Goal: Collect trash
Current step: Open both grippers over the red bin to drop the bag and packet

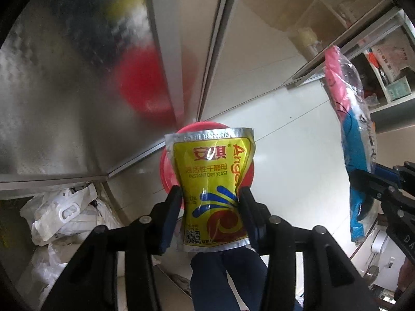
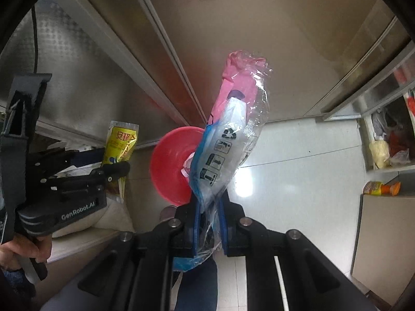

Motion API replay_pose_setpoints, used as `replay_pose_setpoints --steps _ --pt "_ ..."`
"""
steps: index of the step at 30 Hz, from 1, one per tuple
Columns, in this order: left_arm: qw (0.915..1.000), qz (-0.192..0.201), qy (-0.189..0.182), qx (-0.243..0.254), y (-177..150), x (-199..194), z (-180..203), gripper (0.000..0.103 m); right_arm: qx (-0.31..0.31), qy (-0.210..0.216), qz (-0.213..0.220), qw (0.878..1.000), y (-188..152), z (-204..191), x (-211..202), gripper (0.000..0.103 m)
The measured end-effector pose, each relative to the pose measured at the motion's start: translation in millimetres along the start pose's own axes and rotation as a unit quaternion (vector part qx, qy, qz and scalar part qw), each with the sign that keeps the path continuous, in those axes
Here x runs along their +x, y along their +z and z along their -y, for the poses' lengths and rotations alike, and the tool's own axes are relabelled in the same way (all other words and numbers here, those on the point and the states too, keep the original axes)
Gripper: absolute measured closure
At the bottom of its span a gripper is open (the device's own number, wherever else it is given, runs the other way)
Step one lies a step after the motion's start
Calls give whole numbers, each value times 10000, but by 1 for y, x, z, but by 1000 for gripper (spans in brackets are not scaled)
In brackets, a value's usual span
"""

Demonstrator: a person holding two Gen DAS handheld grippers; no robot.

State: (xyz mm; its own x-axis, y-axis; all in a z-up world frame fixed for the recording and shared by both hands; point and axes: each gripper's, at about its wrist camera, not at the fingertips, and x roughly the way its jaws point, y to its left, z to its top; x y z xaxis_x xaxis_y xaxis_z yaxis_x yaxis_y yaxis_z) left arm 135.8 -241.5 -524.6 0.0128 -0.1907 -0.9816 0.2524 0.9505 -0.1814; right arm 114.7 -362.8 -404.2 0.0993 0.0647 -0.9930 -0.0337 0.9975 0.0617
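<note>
My left gripper (image 1: 210,202) is shut on a yellow instant dry yeast packet (image 1: 211,184) and holds it upright in the air; the packet also shows in the right wrist view (image 2: 122,142). My right gripper (image 2: 208,223) is shut on a crumpled clear, pink and blue plastic wrapper (image 2: 228,140), which also shows at the right of the left wrist view (image 1: 355,134). A red round bin (image 2: 172,164) stands on the floor below and beyond both grippers, partly hidden behind the held items (image 1: 168,171).
Stainless steel counter fronts (image 1: 77,103) rise on the left. White plastic bags (image 1: 67,215) lie under the counter. Shelves with goods (image 2: 389,150) stand on the right. A pale tiled floor (image 2: 298,171) lies beneath. The person's dark trouser leg (image 1: 228,280) is below.
</note>
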Motion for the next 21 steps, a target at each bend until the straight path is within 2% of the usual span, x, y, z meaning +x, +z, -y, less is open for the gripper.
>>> replay_pose_setpoints --steps 2,3,4,8,9,11,21 --pt "10000 -26 -40 14 1 2 2 41 21 -4 -20 10000 1 -1 2 91" --pt "10000 7 -48 10 1 0 3 28 33 12 -20 10000 1 0 4 91" --pt "10000 36 -56 20 1 -1 4 20 40 16 -14 10000 0 -4 1 91" --pt "9999 80 39 92 2 -11 6 17 80 61 -1 9999 -2 -1 -4 91" --pt "9999 106 23 100 2 -16 7 14 84 61 2 9999 -2 0 -5 91" --pt "9999 147 -58 56 1 -25 6 1 94 85 -19 9999 -3 2 -6 91" --pt "9997 188 39 -125 -15 -40 -12 0 -252 293 -199 9991 3 -17 10 91"
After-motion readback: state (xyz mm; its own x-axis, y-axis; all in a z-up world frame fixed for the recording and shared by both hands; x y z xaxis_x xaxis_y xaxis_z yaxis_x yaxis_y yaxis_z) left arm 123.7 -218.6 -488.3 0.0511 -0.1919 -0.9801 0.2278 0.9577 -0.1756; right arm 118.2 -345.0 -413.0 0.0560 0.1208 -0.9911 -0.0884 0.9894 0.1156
